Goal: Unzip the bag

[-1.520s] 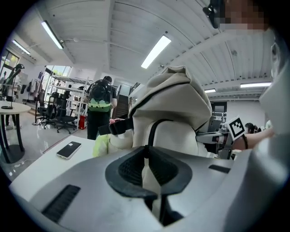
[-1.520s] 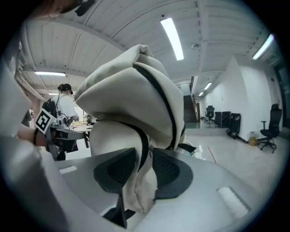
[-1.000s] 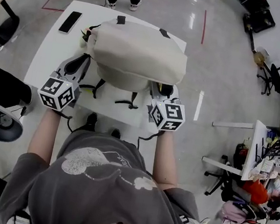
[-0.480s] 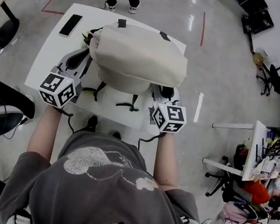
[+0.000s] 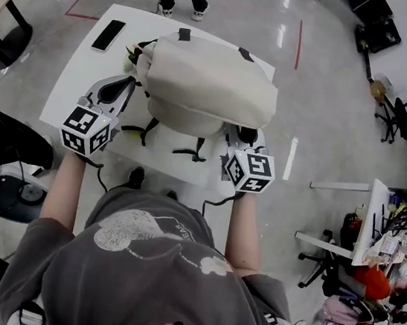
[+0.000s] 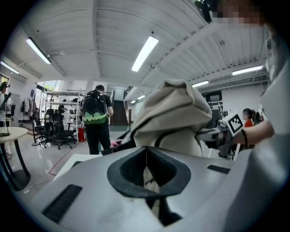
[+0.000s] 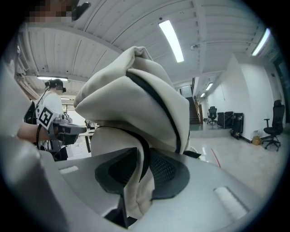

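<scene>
We are clamping the left gripper (image 6: 146,170) shut on a thin cream strip at the near left corner of the bag (image 5: 207,83). The right gripper (image 7: 140,176) has just been closing and is now pinching a fold of cloth, likely to brace it for the zip. The bag is sitting upright on the white table (image 5: 81,73).

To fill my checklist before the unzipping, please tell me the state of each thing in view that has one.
backpack: standing on the white table, zip apparently closed
left gripper: shut on a thin cream piece of the backpack
right gripper: jaws just closing, clamped on a backpack fold
phone: lying flat, screen dark
</scene>
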{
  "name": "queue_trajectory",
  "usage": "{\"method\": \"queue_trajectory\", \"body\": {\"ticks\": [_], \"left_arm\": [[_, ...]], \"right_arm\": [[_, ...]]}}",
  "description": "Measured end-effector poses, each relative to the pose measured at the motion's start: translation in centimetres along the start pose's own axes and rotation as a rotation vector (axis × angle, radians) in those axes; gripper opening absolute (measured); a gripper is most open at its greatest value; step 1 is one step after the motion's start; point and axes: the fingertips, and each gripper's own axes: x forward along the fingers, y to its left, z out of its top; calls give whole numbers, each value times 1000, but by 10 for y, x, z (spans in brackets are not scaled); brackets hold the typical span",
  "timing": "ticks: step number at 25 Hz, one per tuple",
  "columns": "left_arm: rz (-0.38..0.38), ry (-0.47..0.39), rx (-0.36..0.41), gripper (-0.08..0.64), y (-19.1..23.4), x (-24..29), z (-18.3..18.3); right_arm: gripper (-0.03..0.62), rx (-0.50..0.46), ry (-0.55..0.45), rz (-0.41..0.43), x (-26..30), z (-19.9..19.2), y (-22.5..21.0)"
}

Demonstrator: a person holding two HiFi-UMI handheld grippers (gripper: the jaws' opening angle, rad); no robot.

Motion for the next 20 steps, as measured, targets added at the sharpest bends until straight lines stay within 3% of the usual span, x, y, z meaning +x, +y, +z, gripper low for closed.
{"method": "queue_trajectory", "body": {"ticks": [3, 7, 10, 14, 16, 18, 20], "left_arm": [[-52, 114, 28, 131, -13, 6, -47], [-73, 167, 85, 147, -23, 19, -73], [-89, 156, 75, 156, -28, 33, -76], [-81, 136, 63, 143, -25, 49, -76], [-64, 135, 65, 105, -20, 49, -77], [-60, 139, 55, 21, -15, 41, -78], [-97, 150, 36, 18, -15, 31, -79]], "right_arm": [[87, -1, 4, 0, 0, -1, 0], [89, -3, 6, -6, 0, 0, 0], [89, -1, 6, -12, -1, 0, 0], [89, -5, 12, -19, 0, -1, 0], [89, -8, 17, -22, 1, -1, -1], [89, -10, 23, -24, 3, -2, -1], [89, -11, 23, -26, 4, -2, -1]]}}
